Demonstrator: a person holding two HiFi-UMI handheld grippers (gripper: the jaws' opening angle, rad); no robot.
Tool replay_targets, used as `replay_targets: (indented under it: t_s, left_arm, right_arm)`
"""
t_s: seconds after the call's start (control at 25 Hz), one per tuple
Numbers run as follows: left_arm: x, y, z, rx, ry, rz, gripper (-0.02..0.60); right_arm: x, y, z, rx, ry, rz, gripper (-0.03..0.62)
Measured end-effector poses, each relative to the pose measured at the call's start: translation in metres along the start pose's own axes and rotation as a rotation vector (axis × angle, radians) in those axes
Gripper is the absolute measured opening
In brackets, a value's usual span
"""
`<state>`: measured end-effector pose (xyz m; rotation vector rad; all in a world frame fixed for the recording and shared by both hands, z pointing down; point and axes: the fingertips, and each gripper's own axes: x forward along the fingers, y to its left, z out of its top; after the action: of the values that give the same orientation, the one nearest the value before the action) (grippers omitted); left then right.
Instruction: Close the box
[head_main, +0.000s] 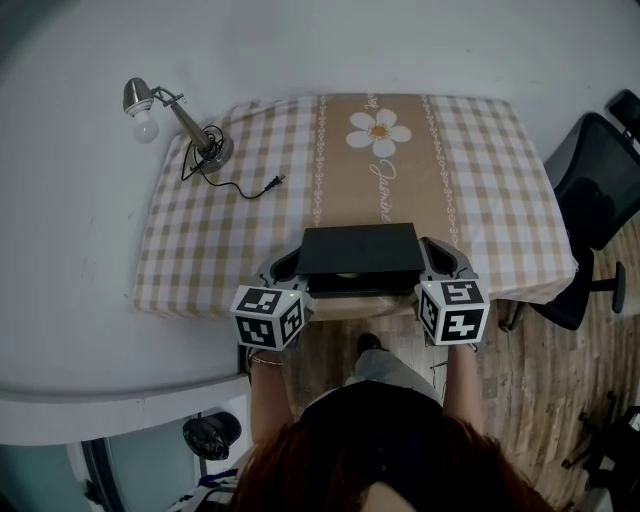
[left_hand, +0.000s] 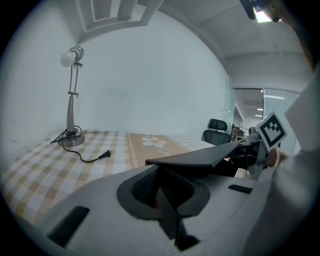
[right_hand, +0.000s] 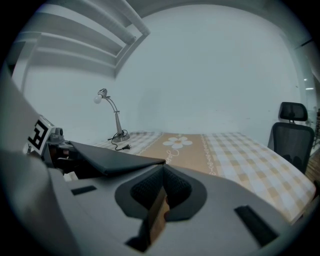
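Both pairs of jaws are clenched on the near corners of the raised black lid (head_main: 360, 248), the left gripper (left_hand: 160, 167) on one side and the right gripper (right_hand: 162, 167) on the other, over the box (head_main: 360, 284) at the bench's (head_main: 480, 180) near edge. The bench beyond lies open, with one lamp (head_main: 175, 118) at its far left corner and one chair (head_main: 590, 190) off its right edge. The lid hides most of the box.

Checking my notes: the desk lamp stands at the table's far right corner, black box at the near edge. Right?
No: the head view shows the desk lamp at the far left corner of the table. The black box is at the near edge.
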<state>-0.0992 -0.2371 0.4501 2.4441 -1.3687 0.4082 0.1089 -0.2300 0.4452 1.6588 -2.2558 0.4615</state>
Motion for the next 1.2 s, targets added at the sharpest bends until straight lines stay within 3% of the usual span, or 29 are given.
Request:
replay_targets:
  t_s: [1.2]
  left_arm:
    - [-0.036,-0.017,-0.011,0.0,-0.014,-0.017,0.029]
  right_arm:
    - [-0.034,0.026,-0.016,-0.037,0.008,0.018,0.018]
